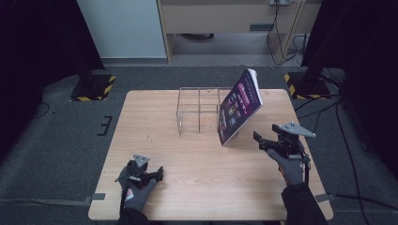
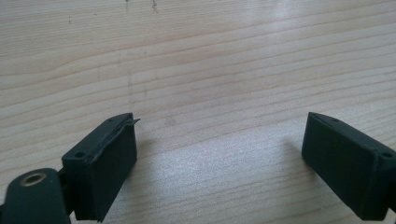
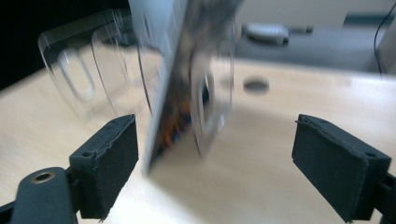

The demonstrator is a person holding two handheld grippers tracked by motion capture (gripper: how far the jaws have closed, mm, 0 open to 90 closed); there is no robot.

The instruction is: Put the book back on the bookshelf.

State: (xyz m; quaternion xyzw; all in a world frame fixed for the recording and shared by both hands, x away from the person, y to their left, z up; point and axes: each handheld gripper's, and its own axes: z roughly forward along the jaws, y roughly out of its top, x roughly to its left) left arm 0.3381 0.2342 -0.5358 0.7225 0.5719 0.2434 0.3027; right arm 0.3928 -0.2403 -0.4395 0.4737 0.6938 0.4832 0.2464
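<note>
A book with a purple cover (image 1: 239,110) stands tilted at the back of the wooden table (image 1: 197,187). It leans against the right end of a clear acrylic rack (image 1: 197,110). My right gripper (image 1: 258,140) is just right of the book's lower corner, open, with nothing between its jaws. In the right gripper view the book (image 3: 173,84) and the rack (image 3: 79,74) are blurred, a short way beyond the open gripper (image 3: 215,154). My left gripper (image 1: 159,172) rests near the front left of the table. Its jaws stand open over bare wood (image 2: 219,149).
Two black stands with yellow-and-black striped bases (image 1: 91,86) (image 1: 305,84) stand on the carpet behind the table's back corners. Cables (image 1: 347,140) trail over the floor at the right. Bare wood stretches between the two grippers.
</note>
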